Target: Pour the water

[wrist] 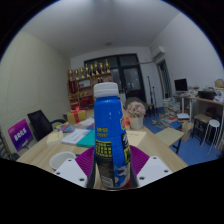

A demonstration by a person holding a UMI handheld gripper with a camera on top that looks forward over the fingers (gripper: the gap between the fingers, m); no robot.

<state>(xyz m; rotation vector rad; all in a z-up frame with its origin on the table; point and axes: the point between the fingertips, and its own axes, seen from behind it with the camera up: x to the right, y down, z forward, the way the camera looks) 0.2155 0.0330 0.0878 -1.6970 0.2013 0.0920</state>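
Tongs [110, 170] grip blue bottle [109, 135] above cluttered wooden table [50, 148], office behind.

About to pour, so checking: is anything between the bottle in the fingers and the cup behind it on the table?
Nothing visible. The gripper is shut on the blue bottle, and the cup stands just beyond on the table, with open space between.

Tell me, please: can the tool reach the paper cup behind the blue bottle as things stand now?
Probably not directly. The tool is shut on the blue bottle, which stands upright between its fingers and fills them. The paper cup lies beyond them on the table, partly hidden by the bottle.
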